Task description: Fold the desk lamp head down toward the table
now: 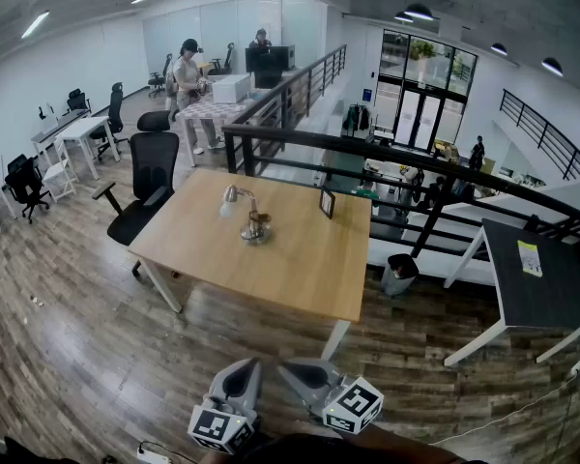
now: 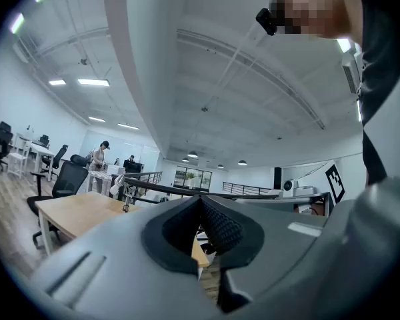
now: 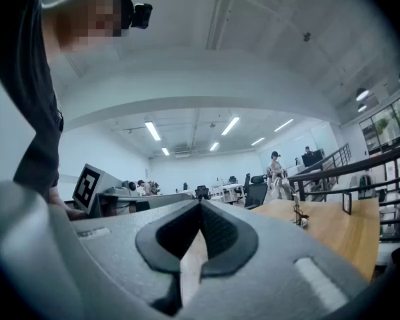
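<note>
Currently at the pre-approach step; nothing is touched. Desk lamp (image 1: 248, 217) stands near the middle of the wooden table (image 1: 309, 269), at roughly 12 o'clock from both tools and well apart from them; its head (image 1: 228, 197) sits raised, off toward 10 o'clock of the base. Left gripper (image 1: 242, 383): jaws closed together, nothing between them; right gripper (image 1: 304, 375): jaws likewise closed and empty; both held level at the 6 o'clock edge of the head view. Judged next: close in on the table, open one set of jaws, steady the base with the other, then press the head downward.
</note>
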`<action>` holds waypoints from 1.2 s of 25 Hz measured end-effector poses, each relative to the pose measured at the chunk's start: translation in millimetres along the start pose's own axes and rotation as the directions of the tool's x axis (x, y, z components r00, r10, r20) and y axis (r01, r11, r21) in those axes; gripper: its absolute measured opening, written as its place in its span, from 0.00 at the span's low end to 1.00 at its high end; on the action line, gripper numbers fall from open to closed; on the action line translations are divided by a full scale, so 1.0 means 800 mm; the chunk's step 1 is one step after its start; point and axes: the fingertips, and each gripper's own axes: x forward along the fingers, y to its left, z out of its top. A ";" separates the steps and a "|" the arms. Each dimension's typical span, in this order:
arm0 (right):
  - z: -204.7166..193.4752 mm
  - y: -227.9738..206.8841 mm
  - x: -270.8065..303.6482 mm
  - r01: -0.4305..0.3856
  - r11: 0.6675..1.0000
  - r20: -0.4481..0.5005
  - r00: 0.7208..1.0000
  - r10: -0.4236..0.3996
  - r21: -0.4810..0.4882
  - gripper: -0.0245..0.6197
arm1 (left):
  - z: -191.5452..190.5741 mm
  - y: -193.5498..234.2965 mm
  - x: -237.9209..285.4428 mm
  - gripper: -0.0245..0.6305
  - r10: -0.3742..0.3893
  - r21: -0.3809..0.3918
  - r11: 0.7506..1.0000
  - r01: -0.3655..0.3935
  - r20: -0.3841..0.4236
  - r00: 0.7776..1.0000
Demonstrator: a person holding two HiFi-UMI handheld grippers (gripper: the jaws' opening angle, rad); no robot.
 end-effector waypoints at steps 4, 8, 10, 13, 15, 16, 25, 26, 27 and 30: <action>0.003 -0.006 0.014 -0.003 1.000 -0.002 1.000 0.003 0.000 0.04 | 0.006 0.014 0.006 0.04 0.001 0.005 1.000 -0.001 -0.002 1.000; 0.001 -0.010 0.031 -0.001 1.000 -0.003 1.000 0.001 0.007 0.04 | 0.000 0.035 0.007 0.04 0.009 0.032 0.999 -0.008 -0.027 1.000; 0.002 -0.013 0.041 0.001 1.000 0.000 1.000 -0.001 0.003 0.04 | 0.003 0.042 0.011 0.04 0.002 0.041 0.999 -0.001 -0.029 1.000; -0.001 -0.020 0.062 0.006 1.000 0.000 1.000 -0.006 0.007 0.04 | 0.002 0.063 0.016 0.04 -0.011 0.040 0.999 0.012 -0.019 1.000; -0.005 -0.027 0.081 0.011 1.000 -0.006 1.000 -0.011 0.028 0.04 | 0.002 0.081 0.019 0.04 -0.023 0.039 0.999 0.024 -0.012 1.000; -0.006 -0.030 0.093 0.014 0.999 -0.008 1.000 -0.014 0.038 0.04 | 0.004 0.091 0.020 0.04 -0.030 0.042 0.999 0.031 -0.015 0.999; -0.007 -0.037 0.221 0.046 0.998 -0.016 0.999 -0.046 0.049 0.04 | 0.025 0.215 0.020 0.04 -0.062 0.057 0.996 0.065 -0.063 0.996; -0.008 -0.037 0.235 0.051 0.997 -0.016 0.999 -0.050 0.055 0.04 | 0.027 0.226 0.019 0.04 -0.068 0.054 0.996 0.071 -0.064 0.996; -0.008 -0.037 0.248 0.055 0.997 -0.015 0.998 -0.054 0.058 0.04 | 0.030 0.237 0.017 0.04 -0.075 0.048 0.996 0.078 -0.065 0.995; -0.007 -0.035 0.283 0.061 0.997 -0.011 0.998 -0.061 0.049 0.04 | 0.036 0.267 0.013 0.04 -0.092 0.043 0.995 0.096 -0.071 0.993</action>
